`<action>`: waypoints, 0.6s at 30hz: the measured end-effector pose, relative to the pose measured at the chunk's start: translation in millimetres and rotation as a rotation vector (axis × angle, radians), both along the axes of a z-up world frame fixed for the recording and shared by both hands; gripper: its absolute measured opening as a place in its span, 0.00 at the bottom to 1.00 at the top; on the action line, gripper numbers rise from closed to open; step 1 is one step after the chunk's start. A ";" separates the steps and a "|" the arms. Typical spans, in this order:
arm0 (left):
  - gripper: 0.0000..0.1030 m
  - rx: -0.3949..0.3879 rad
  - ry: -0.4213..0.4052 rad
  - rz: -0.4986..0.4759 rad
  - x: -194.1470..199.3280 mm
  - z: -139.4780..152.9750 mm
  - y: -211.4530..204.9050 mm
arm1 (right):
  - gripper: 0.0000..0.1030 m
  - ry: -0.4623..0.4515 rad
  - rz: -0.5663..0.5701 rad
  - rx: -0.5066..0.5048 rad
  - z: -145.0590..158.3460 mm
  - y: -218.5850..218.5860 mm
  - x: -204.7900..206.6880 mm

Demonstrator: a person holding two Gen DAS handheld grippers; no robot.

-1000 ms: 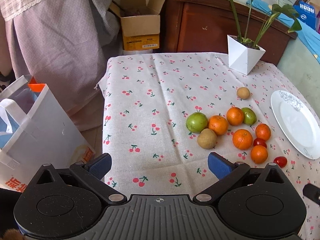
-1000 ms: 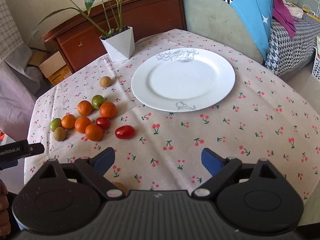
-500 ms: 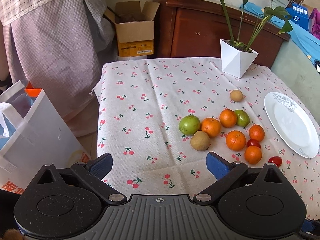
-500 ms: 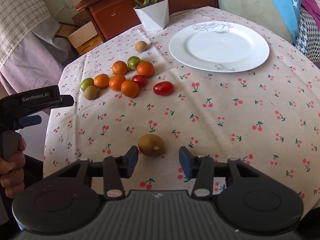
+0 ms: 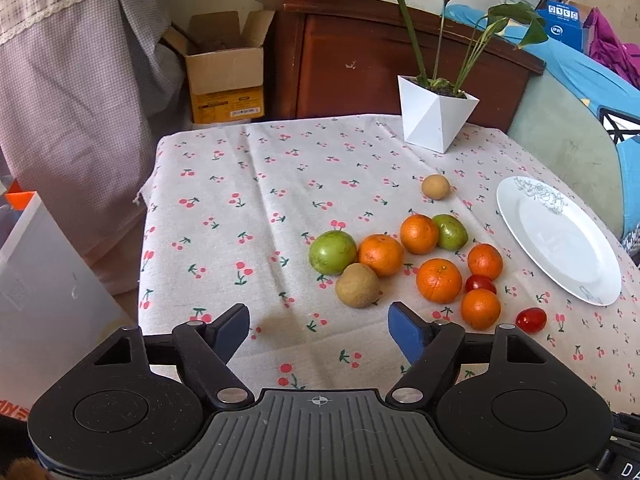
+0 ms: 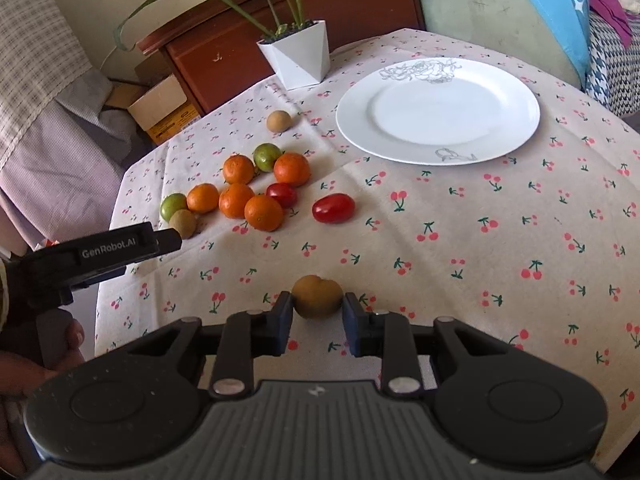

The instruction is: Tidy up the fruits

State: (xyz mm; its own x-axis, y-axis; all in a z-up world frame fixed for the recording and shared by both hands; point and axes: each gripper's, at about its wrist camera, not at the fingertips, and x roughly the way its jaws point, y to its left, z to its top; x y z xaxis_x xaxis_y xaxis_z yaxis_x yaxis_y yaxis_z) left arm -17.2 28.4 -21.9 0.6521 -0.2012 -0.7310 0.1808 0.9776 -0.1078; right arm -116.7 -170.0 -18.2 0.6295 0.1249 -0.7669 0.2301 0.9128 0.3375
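Right gripper [image 6: 317, 310] clenched across the widest part of a small brown fruit [image 6: 317, 295] low over the tabletop [image 6: 460, 240], likely light, firm, roll-prone, best squeezed gently; left gripper [image 5: 318, 326] released, grasping nothing.

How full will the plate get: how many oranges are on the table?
5, clustered left of the plate: orange and orange at the back, three more in front. None seems hidden.
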 end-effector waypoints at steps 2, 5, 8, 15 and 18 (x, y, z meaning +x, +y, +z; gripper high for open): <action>0.65 -0.005 -0.009 -0.011 3.0 -2.5 -4.1 | 0.26 -0.007 -0.021 0.005 -0.3 -1.2 1.5; 0.57 -0.009 -0.017 -0.031 6.8 -6.2 -9.6 | 0.26 -0.019 -0.050 0.019 -0.7 -3.7 4.1; 0.49 -0.003 -0.030 -0.049 9.6 -9.4 -14.5 | 0.26 -0.027 -0.067 0.030 -1.2 -5.5 6.3; 0.38 0.014 -0.061 -0.059 12.6 -13.3 -19.8 | 0.26 -0.036 -0.079 0.033 -1.2 -5.8 9.7; 0.27 0.016 -0.069 -0.068 11.2 -13.0 -20.3 | 0.27 -0.034 -0.086 0.048 -2.5 -7.5 10.4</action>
